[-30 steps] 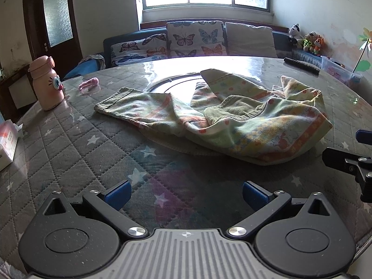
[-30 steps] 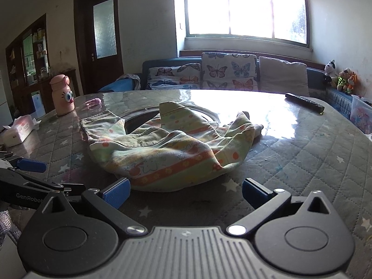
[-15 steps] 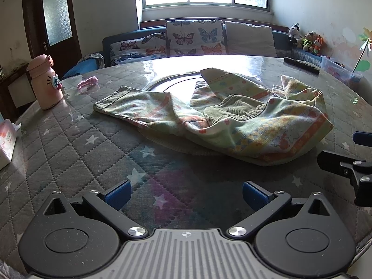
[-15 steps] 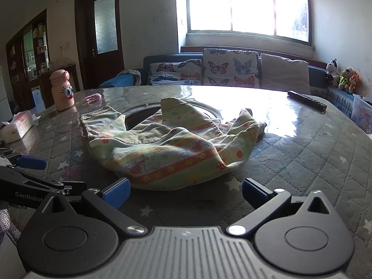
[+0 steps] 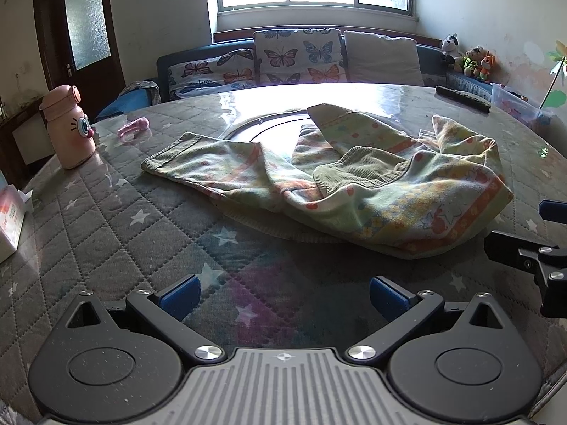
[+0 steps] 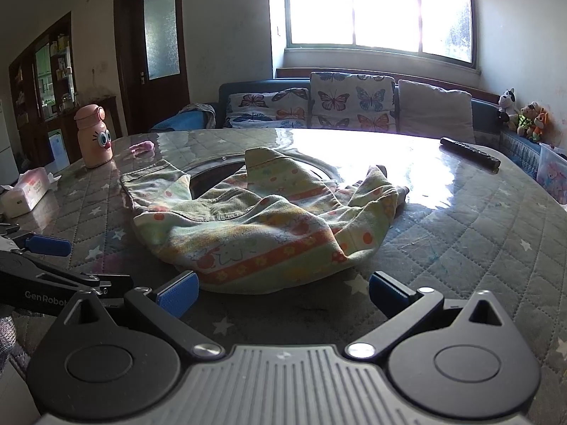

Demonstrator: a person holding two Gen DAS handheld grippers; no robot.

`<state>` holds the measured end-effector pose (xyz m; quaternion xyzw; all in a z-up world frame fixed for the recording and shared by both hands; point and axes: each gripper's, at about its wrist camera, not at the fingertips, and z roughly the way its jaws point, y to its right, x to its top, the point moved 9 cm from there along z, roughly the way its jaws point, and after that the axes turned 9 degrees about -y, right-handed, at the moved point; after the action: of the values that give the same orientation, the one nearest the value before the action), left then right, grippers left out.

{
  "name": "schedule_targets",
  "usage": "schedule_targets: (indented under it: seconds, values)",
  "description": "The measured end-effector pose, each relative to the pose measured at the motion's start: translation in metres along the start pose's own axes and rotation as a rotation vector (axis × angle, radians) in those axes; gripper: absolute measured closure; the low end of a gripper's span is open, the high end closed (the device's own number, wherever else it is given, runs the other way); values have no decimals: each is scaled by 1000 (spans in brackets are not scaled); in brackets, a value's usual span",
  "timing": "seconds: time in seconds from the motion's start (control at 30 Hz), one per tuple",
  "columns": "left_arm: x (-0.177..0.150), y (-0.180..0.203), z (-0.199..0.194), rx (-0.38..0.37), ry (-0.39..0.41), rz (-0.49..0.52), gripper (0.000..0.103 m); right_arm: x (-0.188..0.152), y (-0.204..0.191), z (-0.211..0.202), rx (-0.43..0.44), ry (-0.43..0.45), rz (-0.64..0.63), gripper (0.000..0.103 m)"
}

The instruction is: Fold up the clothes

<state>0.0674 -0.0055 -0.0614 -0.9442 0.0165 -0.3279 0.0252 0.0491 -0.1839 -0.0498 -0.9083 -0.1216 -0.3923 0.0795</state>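
A crumpled pair of small patterned trousers [image 5: 354, 184], pale green with orange bands, lies on the round quilted table [image 5: 141, 233]; one leg stretches left, the waist bunches to the right. The same trousers [image 6: 262, 226] fill the middle of the right wrist view. My left gripper [image 5: 285, 295] is open over bare table, short of the cloth. My right gripper [image 6: 281, 292] is open, its left fingertip close to the trousers' near hem. Each gripper shows at the edge of the other's view.
A pink bottle [image 5: 69, 129] stands at the left. A tissue box [image 6: 24, 193] sits near the left edge and a small pink item [image 5: 133, 126] lies behind. A black remote [image 6: 469, 152] rests far right. A sofa with butterfly cushions [image 5: 297, 58] is behind the table.
Both grippers have edged forward toward the trousers, which look slightly larger now. Both stay open. The cloth has not moved.
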Motion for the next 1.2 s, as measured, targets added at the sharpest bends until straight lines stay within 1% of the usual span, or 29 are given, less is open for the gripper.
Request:
schedule_targets:
  seconds: [0.63, 1.2]
  values:
    - [14, -3, 7, 6, -5, 0, 0, 11, 0, 8, 9, -10, -1, 0]
    - [33, -17, 9, 25, 7, -11, 0, 40, -9, 11, 31, 19, -52, 0]
